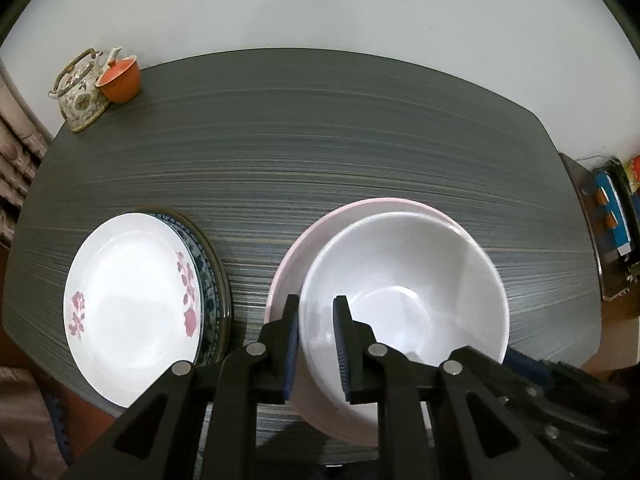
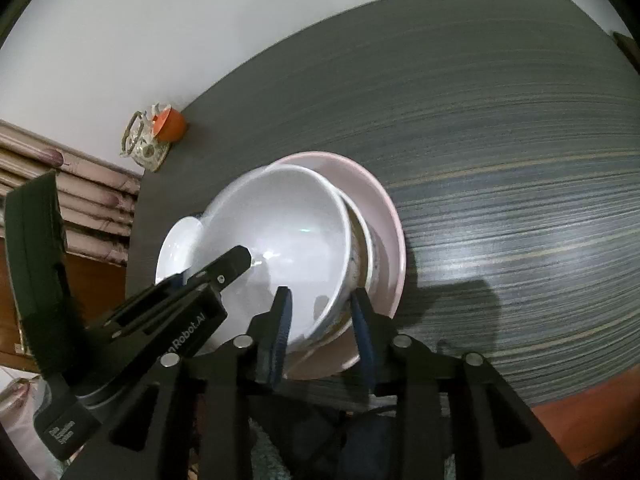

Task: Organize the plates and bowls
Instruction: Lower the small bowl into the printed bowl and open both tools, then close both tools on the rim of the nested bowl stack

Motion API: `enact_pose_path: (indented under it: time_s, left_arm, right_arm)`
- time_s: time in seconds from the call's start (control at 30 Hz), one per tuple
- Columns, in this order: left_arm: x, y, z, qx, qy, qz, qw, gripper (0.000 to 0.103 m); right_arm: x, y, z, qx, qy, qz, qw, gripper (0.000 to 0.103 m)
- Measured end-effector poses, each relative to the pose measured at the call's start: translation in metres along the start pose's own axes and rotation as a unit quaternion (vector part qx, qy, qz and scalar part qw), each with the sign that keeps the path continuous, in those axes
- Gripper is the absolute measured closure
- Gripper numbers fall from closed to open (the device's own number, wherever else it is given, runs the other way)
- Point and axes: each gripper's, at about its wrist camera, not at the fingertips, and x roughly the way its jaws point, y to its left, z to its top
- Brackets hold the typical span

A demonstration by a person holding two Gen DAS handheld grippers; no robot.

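**White bowl nested in pink bowl, both claws on its near rim**

I have the white bowl [image 1: 404, 280] sitting inside the wider pink bowl [image 1: 304, 248], lower centre of the left wrist view. In the right wrist view it looks tipped, leaning in the pink one rather than seated flat. My read: bowls go in bowls, so this is the nesting step, nearly done.

The left gripper [image 1: 318, 344] straddles the white bowl's near rim, one pad outside the wall, one inside. The gap is narrow. I cannot tell if the pads actually press the wall.

The right gripper [image 2: 320, 328] straddles the same rim further round. Its jaws are spread wider than the wall: the inner pad stands clear of it, so it is not pinching. Two claws on one rim makes sense for a deep, slippery bowl, I'd guess: it keeps it from swinging on the way down.

Plates have their own pile at lower left of the left wrist view: floral plate [image 1: 128, 304] on top of a blue patterned plate [image 1: 208, 272], apart from the bowls.

A teapot [image 1: 80, 92] and orange cup [image 1: 120, 80] sit touching at the upper left corner of the table [image 1: 320, 140], well out of the way.

Risk, as I judge it: the bowl may rock or slide if left leaning.
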Motion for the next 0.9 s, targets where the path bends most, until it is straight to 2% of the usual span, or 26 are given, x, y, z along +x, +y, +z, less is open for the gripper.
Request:
enact_pose_path:
  time_s: [0.13, 0.8, 0.9]
  left_arm:
    - [0.002, 0.000, -0.005, -0.003, 0.008, -0.005, 0.9999, 0.086]
    - [-0.004, 0.008, -0.016, -0.002, -0.011, -0.008, 0.9999, 0.086]
    - [-0.007, 0.010, -0.017, -0.004, -0.013, -0.012, 0.9998, 0.083]
  right_arm:
    - [-0.001, 0.001, -0.002, -0.008, -0.002, -0.008, 1.000, 0.072]
    - [-0.008, 0.000, -0.007, -0.005, -0.013, -0.002, 1.000, 0.071]
    - [-0.012, 0.001, -0.008, -0.006, -0.022, -0.001, 1.000, 0.069]
